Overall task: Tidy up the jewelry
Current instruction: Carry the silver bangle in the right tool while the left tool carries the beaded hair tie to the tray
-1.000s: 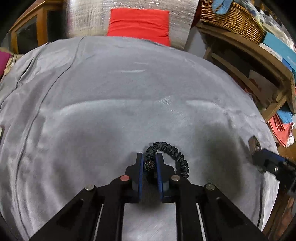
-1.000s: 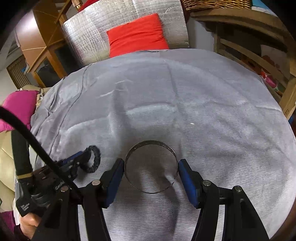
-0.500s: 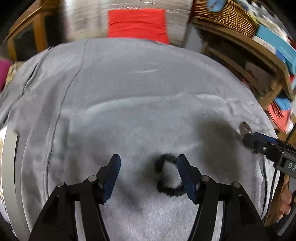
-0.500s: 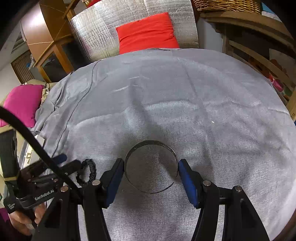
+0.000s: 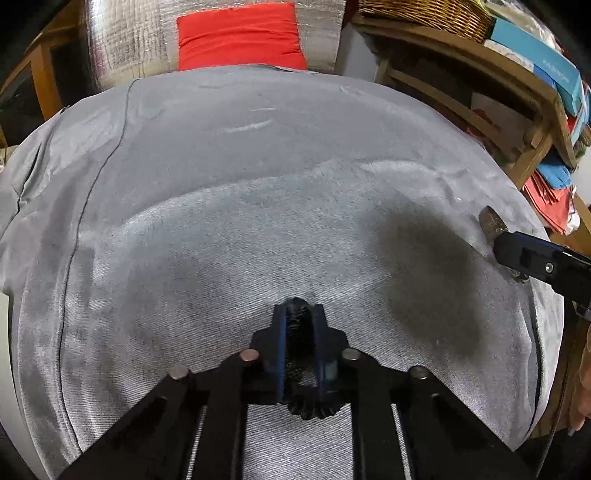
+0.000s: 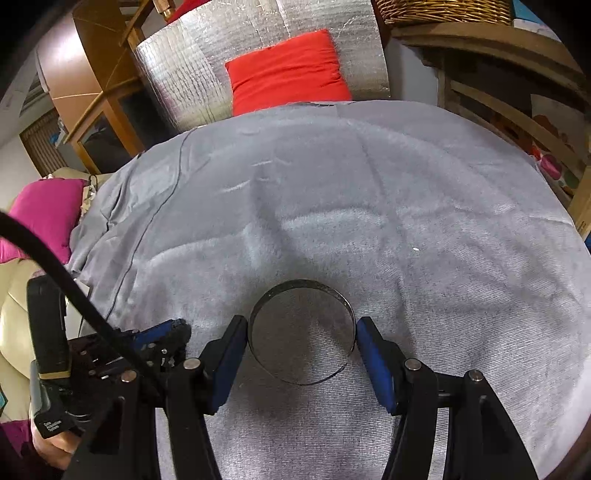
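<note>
My left gripper (image 5: 299,314) is shut on a black beaded bracelet (image 5: 301,334), which is squeezed flat between the blue pads just above the grey cloth (image 5: 258,206); its lower loop hangs out behind the fingers. In the right wrist view the left gripper (image 6: 173,328) sits at the lower left. My right gripper (image 6: 301,332) is shut on a dark metal bangle (image 6: 301,295), the pads pressing its left and right sides; the ring is held level over the cloth (image 6: 369,206). The right gripper's fingertip and the bangle's edge (image 5: 491,221) show at the right in the left wrist view.
A red cushion (image 6: 288,70) leans on a silver foil panel (image 6: 192,81) behind the table. Wooden shelves (image 5: 480,85) with a wicker basket (image 5: 424,14) stand at the right. A magenta cushion (image 6: 40,210) lies at the left.
My left gripper let go of the black bracelet, opened wide over it, then shut on it again with the loop flattened between the pads. The right gripper kept holding the bangle.
</note>
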`<state>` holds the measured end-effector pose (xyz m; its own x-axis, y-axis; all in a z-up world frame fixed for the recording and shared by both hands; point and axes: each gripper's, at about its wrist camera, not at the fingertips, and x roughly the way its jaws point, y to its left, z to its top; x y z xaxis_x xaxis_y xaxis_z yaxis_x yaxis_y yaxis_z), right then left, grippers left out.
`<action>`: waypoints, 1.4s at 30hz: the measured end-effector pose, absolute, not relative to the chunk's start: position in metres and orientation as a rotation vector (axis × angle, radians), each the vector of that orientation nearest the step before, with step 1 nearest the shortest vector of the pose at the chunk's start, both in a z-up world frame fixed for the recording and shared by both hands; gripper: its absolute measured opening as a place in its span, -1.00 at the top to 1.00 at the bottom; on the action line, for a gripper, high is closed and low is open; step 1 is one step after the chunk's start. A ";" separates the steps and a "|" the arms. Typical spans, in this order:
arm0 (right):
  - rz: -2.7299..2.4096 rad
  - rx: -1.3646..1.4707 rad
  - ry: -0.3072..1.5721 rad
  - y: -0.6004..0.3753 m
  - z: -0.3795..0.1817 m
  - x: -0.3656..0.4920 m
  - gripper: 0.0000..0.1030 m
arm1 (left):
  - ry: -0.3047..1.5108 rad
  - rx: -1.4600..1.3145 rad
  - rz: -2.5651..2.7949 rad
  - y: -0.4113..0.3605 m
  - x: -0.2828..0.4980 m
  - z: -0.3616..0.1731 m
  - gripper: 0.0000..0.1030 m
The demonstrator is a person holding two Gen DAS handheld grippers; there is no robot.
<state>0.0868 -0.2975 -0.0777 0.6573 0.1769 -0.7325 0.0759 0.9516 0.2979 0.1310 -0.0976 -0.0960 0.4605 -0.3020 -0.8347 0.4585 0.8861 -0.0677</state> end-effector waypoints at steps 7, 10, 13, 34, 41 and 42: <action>0.077 0.301 0.840 -0.289 -0.075 0.085 -0.24 | 0.943 0.106 -0.448 -0.076 0.127 -0.079 0.80; 0.091 0.296 0.830 -0.283 -0.073 0.085 -0.24 | 0.910 0.078 -0.419 -0.065 0.122 -0.068 0.80; 0.106 0.286 0.822 -0.275 -0.071 0.086 -0.24 | 0.881 0.055 -0.376 -0.053 0.118 -0.059 0.80; 0.205 0.248 0.780 -0.210 -0.065 0.092 -0.24 | 0.723 0.076 -0.101 0.017 0.099 -0.024 0.80; 0.243 0.229 0.762 -0.183 -0.065 0.091 -0.24 | 0.700 0.067 -0.048 0.046 0.086 -0.016 0.81; 0.251 0.229 0.758 -0.179 -0.065 0.090 -0.24 | 0.697 0.062 -0.045 0.050 0.083 -0.015 0.81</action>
<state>0.0903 -0.1787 -0.0645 0.6989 0.3047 -0.6471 -0.1411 0.9457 0.2929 0.0829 0.0498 -0.0153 0.7658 -0.0206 -0.6427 0.0619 0.9972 0.0418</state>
